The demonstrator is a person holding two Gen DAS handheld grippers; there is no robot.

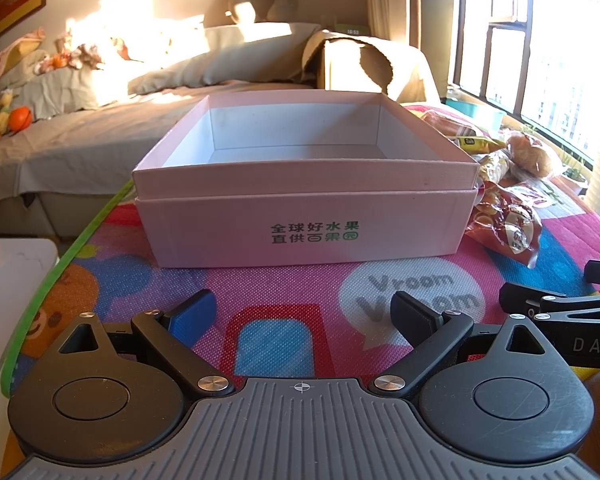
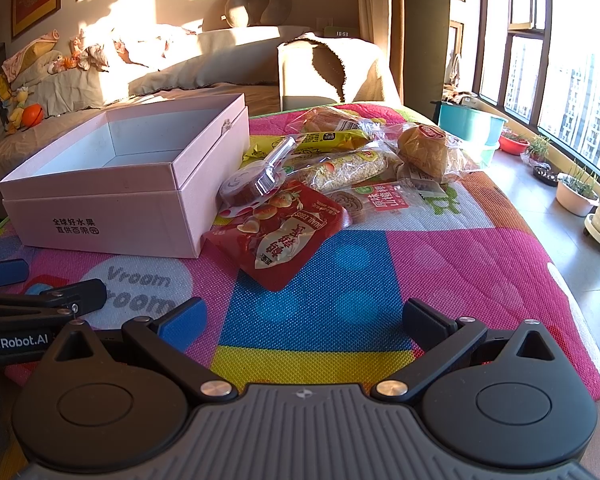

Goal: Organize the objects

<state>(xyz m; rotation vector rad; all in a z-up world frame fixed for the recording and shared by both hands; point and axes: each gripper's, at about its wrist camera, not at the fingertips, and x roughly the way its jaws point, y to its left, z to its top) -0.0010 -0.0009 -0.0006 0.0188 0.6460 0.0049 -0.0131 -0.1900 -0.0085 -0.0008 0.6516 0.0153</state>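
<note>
the left gripper point(image 1: 304, 312) is hovering low in its frame with its claw spread wide and nothing between the fingers, pointing at the pink box point(image 1: 304, 216) that is sitting in the centre of the view on the colourful play mat point(image 1: 276, 340). the box is standing open and, as far as the pictures are showing, is holding nothing: only its white floor and walls are visible.

the right gripper point(image 2: 306, 318) is likewise sitting at the bottom of its frame with its claw spread and gripping nothing. in that view the box point(image 2: 112, 204) is lying at the left, and the snacks are bunching just right of it, around the middle of the frame: a red pouch point(image 2: 280, 236) nearest the camera and touching the box's corner, a small clear-wrapped round sweet point(image 2: 252, 182) leaning against the box's side, a yellow packet point(image 2: 312, 140), a long bag of pale grains point(image 2: 340, 168), a pink-labelled biscuit packet point(image 2: 384, 200), and two wrapped buns, one at the back point(image 2: 332, 118) and one further right point(image 2: 424, 152).

judging from this, the organizing is only starting: no packet is lying inside the box yet, and every snack seems to be waiting to go in. the red pouch, lying nearest the right claw, is looking like the easiest first pick.
</note>
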